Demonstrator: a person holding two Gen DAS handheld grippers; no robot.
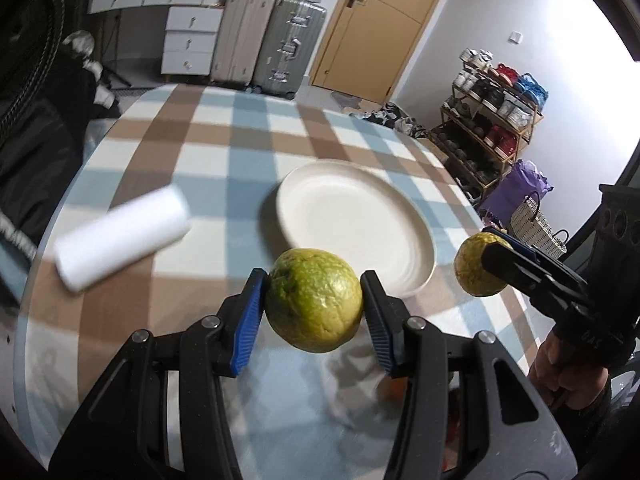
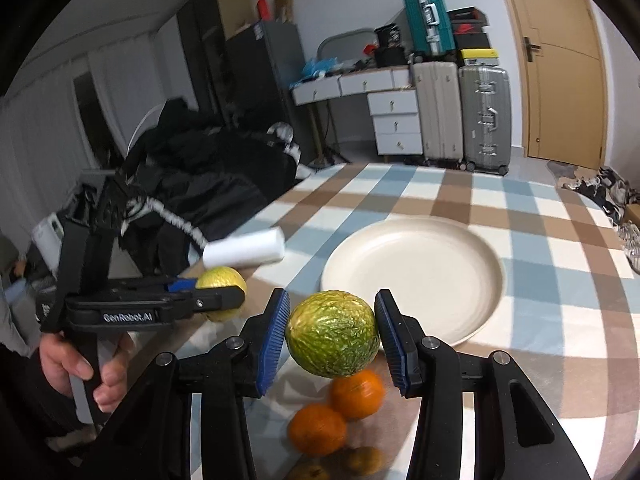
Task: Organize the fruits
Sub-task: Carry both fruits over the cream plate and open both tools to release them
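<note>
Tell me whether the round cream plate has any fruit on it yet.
Empty. The round cream plate shows only bare surface in both views; each tool holds a green fruit short of its rim, and two oranges lie on the checked tablecloth.

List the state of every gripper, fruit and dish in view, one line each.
Left gripper: shut on a green fruit, lifted off the table.
Left green fruit: held between the blue fingers.
Right gripper: shut on another green fruit.
Right green fruit: held above the oranges.
Plate: empty, flat on the table.
Oranges: lying on the table, untouched.
White roll: lying on its side.

Left tool [image 1: 314,304] clamped on green fruit [image 1: 314,300]; right tool [image 2: 332,334] clamped on second green fruit [image 2: 333,334].
</note>
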